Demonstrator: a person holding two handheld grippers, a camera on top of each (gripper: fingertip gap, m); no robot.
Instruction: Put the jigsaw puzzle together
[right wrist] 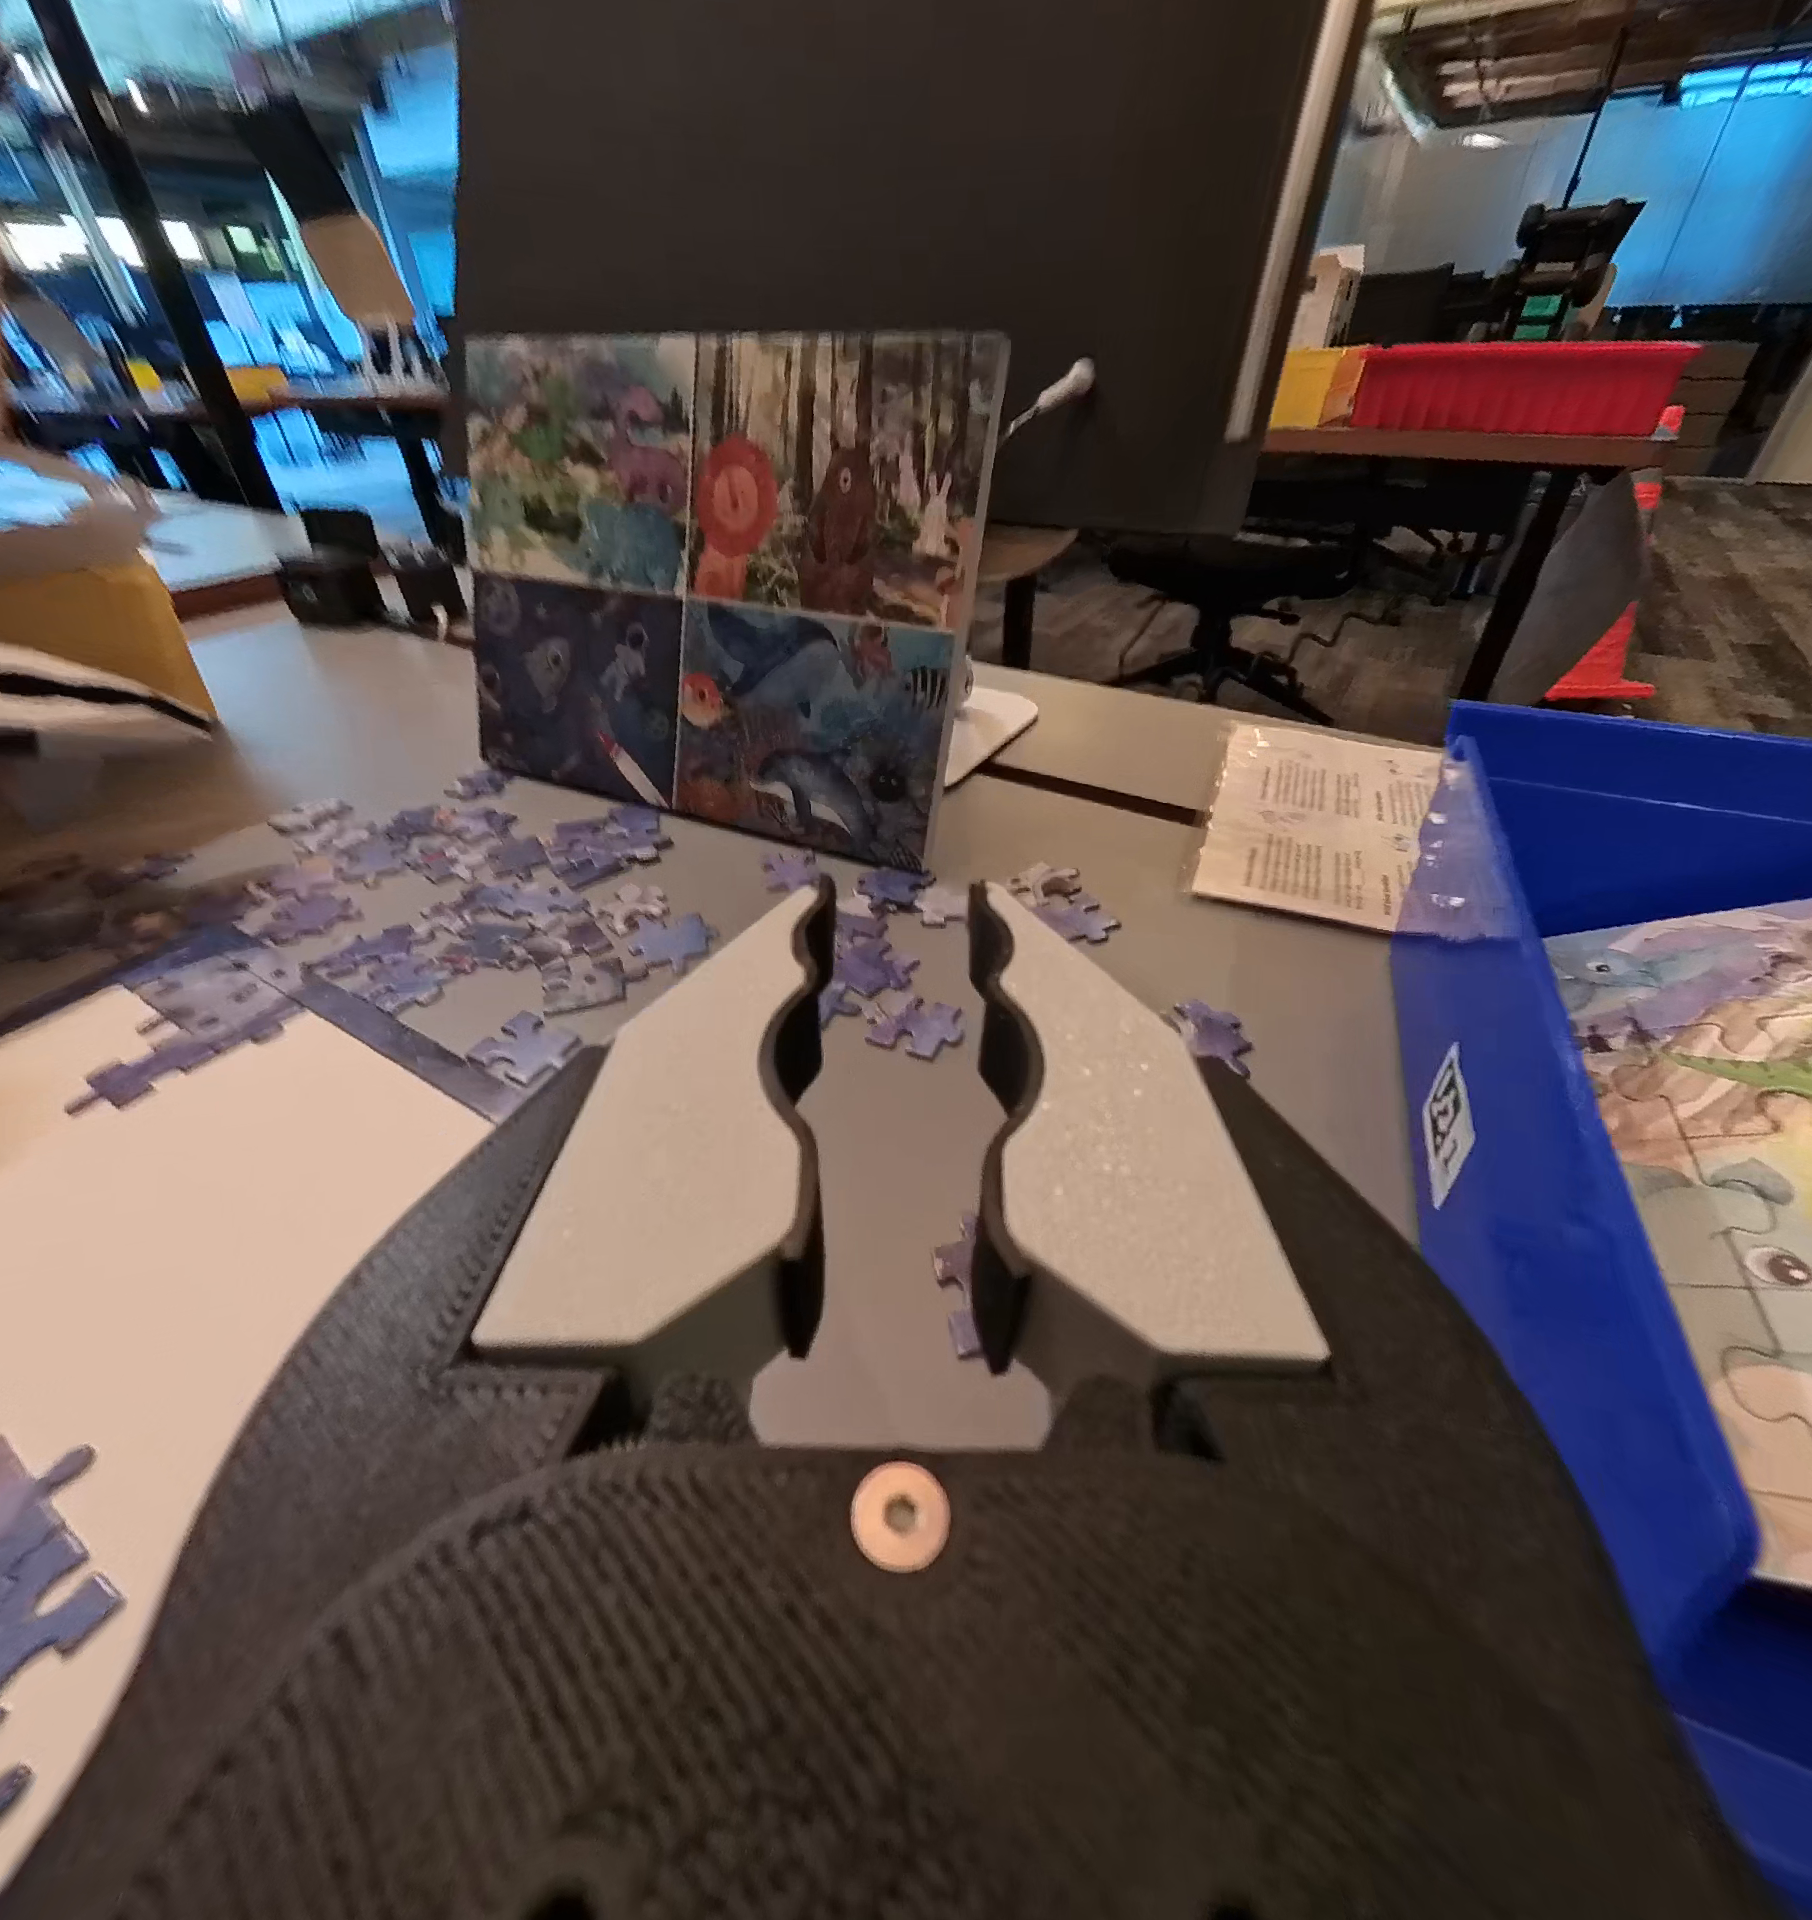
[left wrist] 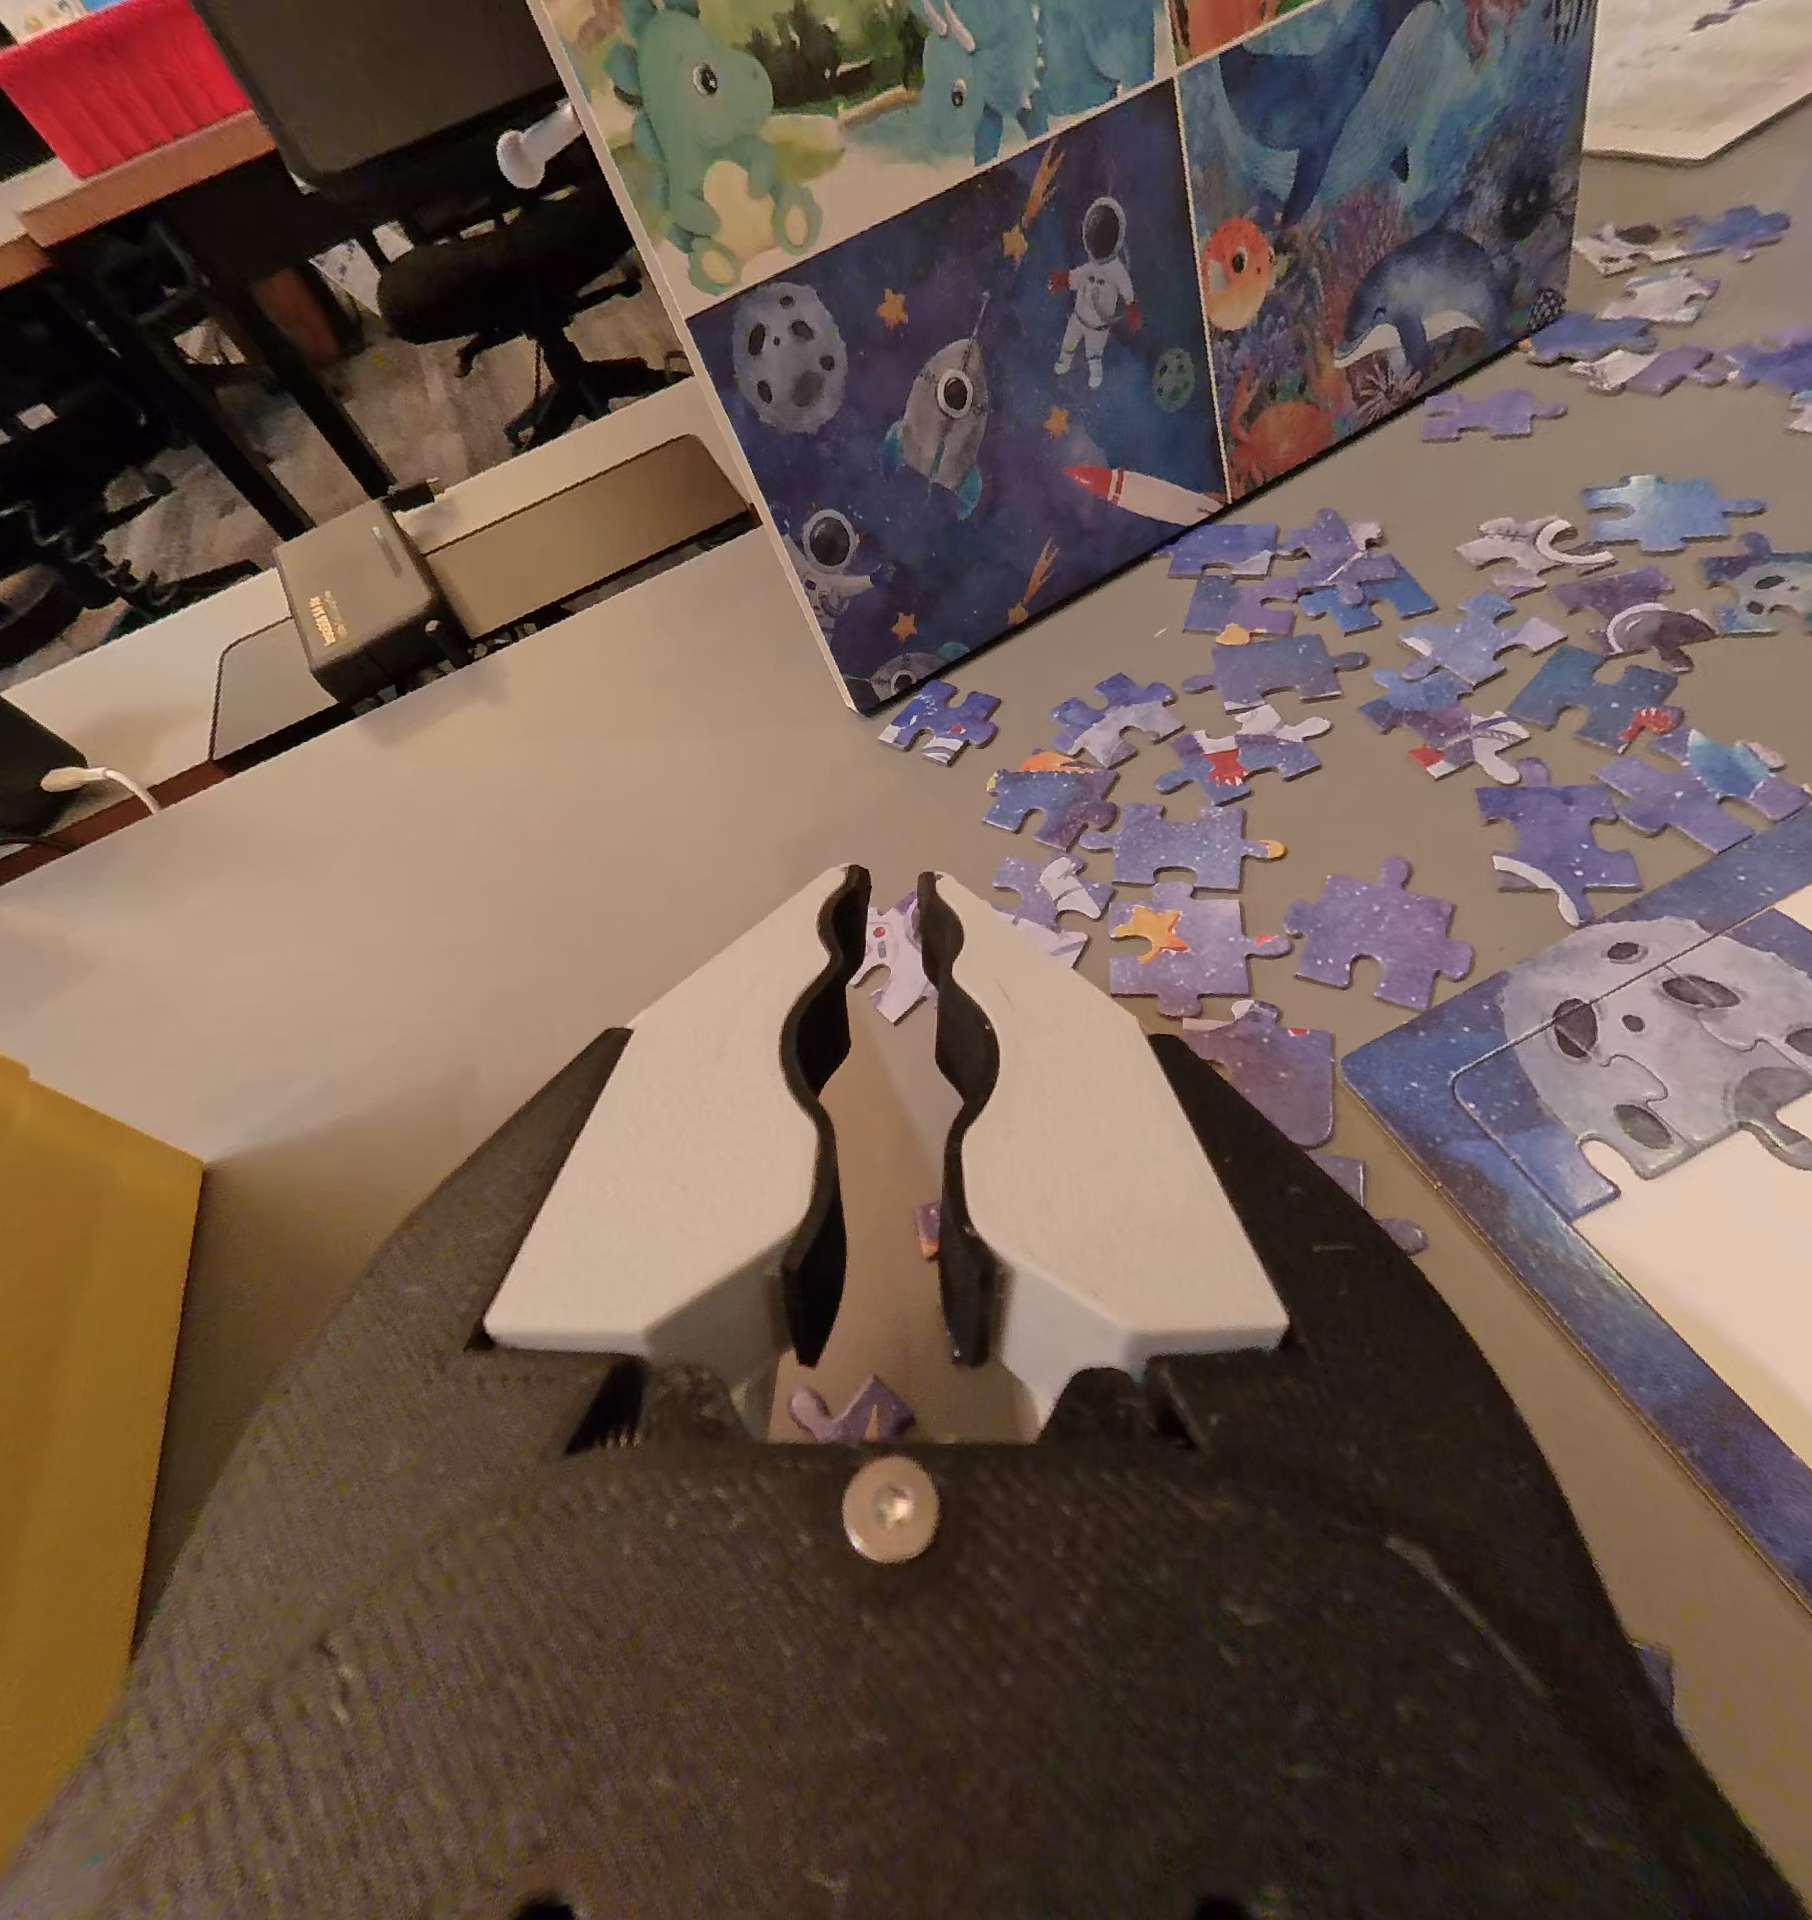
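Left gripper [left wrist: 894, 894] slightly apart above white puzzle piece [left wrist: 886, 961] on table [left wrist: 466, 883]; right gripper [right wrist: 902, 914] wider apart over loose pieces [right wrist: 881, 977].

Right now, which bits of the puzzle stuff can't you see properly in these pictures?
- White astronaut piece, left wrist view: the left gripper covers part of it.
- Puzzle board, left wrist view: cut off by the right edge.
- Blue bin, right wrist view: runs off the right edge.
- Loose pieces, right wrist view: blurred, pictures unreadable.
- Pieces under the right gripper: partly hidden by its fingers.
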